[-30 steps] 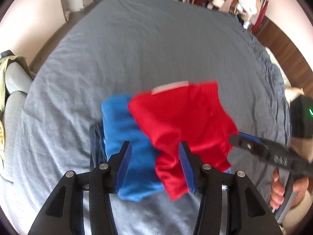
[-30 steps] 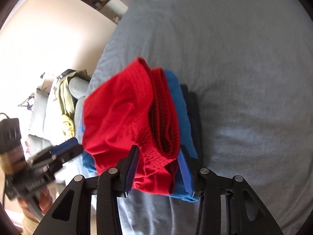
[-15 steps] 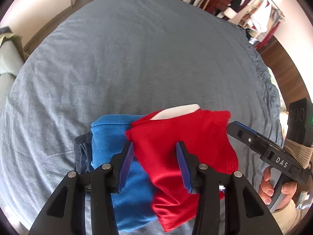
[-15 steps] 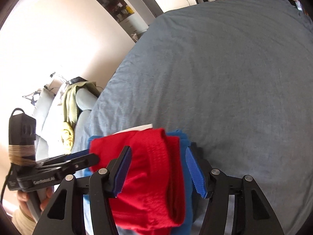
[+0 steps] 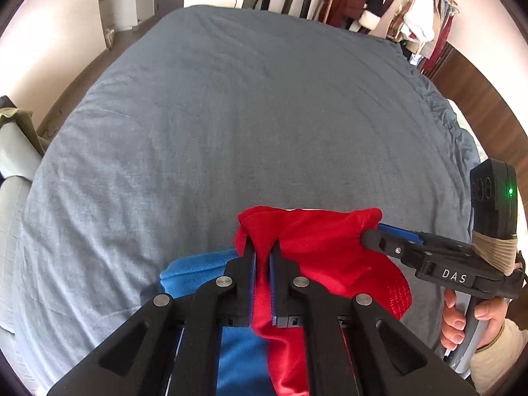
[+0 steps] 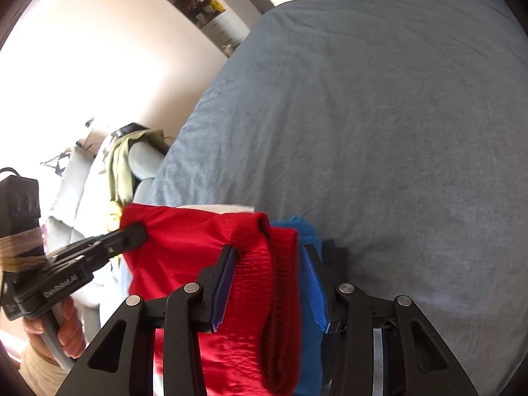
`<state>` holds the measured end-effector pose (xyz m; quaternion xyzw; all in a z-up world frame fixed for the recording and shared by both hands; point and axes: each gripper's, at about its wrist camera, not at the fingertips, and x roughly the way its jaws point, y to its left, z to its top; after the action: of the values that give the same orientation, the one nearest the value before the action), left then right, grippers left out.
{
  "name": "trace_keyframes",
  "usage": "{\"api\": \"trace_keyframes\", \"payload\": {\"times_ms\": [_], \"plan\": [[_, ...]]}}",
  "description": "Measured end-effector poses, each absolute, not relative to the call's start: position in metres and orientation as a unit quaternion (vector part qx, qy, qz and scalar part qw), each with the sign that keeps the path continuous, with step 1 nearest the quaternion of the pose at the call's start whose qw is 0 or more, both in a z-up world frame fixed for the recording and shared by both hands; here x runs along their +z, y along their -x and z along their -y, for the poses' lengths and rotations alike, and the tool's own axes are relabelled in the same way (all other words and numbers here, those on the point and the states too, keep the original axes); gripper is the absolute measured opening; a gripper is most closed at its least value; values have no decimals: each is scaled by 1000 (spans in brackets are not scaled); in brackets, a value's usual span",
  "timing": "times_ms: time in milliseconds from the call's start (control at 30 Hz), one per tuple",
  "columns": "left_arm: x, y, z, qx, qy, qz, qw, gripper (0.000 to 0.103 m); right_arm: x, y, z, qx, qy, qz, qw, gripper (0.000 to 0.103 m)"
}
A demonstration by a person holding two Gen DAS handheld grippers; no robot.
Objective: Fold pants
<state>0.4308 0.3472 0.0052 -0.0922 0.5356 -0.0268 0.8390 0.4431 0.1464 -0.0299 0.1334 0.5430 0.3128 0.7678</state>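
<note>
Red pants (image 5: 330,257) are getting pinched by the left gripper (image 5: 262,257) now, right gripper (image 6: 269,280) gaping open around them, so they're lifting off the stack.

The pants (image 5: 316,254) are seen in plain bright red, with a white strip at the waistband. A plain blue garment (image 5: 194,270) is seen beneath them. The bed (image 5: 257,115) is covered in plain grey-blue. Both hand-held grippers are black with blue pads (image 6: 315,292).
</note>
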Motion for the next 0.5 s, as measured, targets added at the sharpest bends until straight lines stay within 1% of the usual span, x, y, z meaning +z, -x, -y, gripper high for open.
{"api": "trace_keyframes", "payload": {"times_ms": [100,167,200,300,367,467,500], "plan": [[-5,-442,-350,-22,78,-550,831,10,-34,-450,-150,293,-121,-546,775,41],[-6,-444,-353,-9,79,-554,829,21,-33,-453,-154,288,-106,-543,782,41],[-5,-443,-354,-7,81,-552,830,23,-34,-454,-155,284,-107,-545,781,41],[8,-432,-356,21,64,-532,844,43,-29,-452,-149,269,-113,-541,789,42],[21,-423,-355,42,42,-513,856,47,-22,-448,-142,251,-108,-529,803,42],[39,-398,-345,69,-3,-490,869,54,-5,-439,-125,238,-128,-513,815,43],[42,-387,-338,66,-20,-488,870,55,0,-434,-121,239,-133,-510,816,43]]}}
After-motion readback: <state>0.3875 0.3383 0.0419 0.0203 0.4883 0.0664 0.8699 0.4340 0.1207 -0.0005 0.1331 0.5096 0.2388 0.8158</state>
